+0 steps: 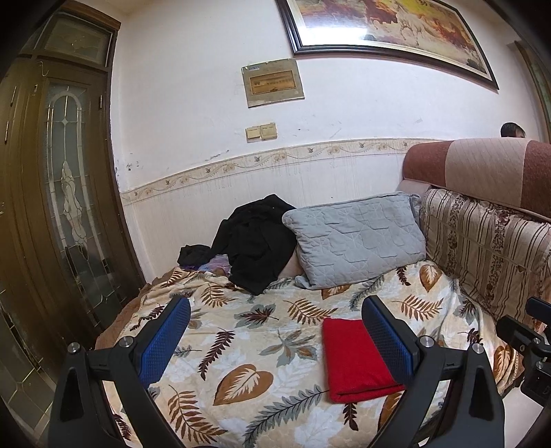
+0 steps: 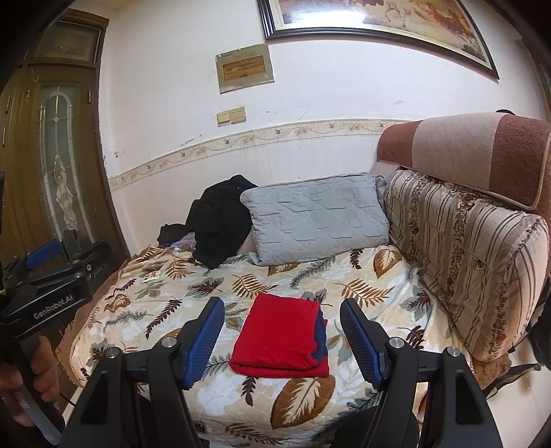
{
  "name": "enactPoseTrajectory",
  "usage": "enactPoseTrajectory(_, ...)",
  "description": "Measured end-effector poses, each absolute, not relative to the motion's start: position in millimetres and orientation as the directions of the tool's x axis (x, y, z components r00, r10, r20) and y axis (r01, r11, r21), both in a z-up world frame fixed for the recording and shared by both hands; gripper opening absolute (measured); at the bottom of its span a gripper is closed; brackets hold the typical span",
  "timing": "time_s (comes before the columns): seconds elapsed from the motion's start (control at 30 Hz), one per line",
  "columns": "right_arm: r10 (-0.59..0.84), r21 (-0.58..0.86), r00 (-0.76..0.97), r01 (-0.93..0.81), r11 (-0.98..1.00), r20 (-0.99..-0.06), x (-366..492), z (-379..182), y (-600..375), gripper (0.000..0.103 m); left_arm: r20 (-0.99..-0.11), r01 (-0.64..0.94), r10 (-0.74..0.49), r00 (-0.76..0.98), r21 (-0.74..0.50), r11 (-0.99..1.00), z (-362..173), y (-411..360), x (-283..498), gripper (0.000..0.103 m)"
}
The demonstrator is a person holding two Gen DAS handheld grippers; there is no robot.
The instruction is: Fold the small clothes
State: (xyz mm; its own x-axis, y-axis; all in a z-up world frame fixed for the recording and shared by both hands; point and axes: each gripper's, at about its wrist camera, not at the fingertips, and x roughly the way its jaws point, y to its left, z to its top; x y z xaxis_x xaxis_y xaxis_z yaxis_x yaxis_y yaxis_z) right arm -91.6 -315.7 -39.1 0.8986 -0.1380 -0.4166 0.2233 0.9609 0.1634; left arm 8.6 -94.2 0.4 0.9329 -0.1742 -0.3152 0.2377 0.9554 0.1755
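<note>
Blue-padded fingers (image 1: 164, 339) of the left gripper (image 1: 275, 341) fill the bottom of the left wrist view, spread wide with nothing between them, hovering above the leaf-patterned blanket (image 1: 248, 344) that covers the sofa. Far left stands a dark wooden door (image 1: 65, 193) with a leaded glass panel. Moving right along the back of the seat, a heap of black clothing (image 1: 253, 244) lies against the wall, and a grey quilted pillow (image 1: 358, 241) leans just beside it, overlapping its edge. Toward the front of the seat lies the red folded garment (image 1: 358, 362), flat on the blanket and partly hidden behind the left gripper's right finger in that view. In the right wrist view the same red folded garment (image 2: 280, 341) sits between and beyond the fingers of the right gripper (image 2: 282, 339), which is also spread open and apart from the cloth; a strip of dark blue fabric peeks out along the garment's right edge. At that view's left edge a hand (image 2: 31, 379) grips the handle of the other device. Further right a striped floral cushion (image 2: 465, 262) rests against the sofa backrest (image 2: 482, 151), and a framed painting (image 2: 378, 20) hangs on the white wall above.
</note>
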Motion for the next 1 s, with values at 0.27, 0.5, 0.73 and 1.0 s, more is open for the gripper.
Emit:
enactPoseTrajectory(0.27,-0.136,0.160,0.902,0.218,0.963,-0.410,-87,-34,-317,0.074,-0.308,0.231,-0.171,0.936,0.170,0.958,5,-94,9,0.100)
enactPoseTrajectory(0.5,-0.142,0.145,0.905,0.215,0.966,-0.400,-84,-28,-312,0.074,-0.298,0.223,-0.167,0.940,0.163,0.961,8,-91,8,0.100)
enactPoseTrajectory(0.73,-0.144,0.135,0.906,0.213,0.968,-0.398,-81,-27,-310,0.074,-0.297,0.222,-0.167,0.940,0.159,0.962,8,-90,9,0.100)
enactPoseTrajectory(1.0,-0.145,0.131,0.902,0.215,0.968,-0.408,-72,-27,-310,0.074,-0.304,0.222,-0.165,0.938,0.160,0.962,7,-91,11,0.100)
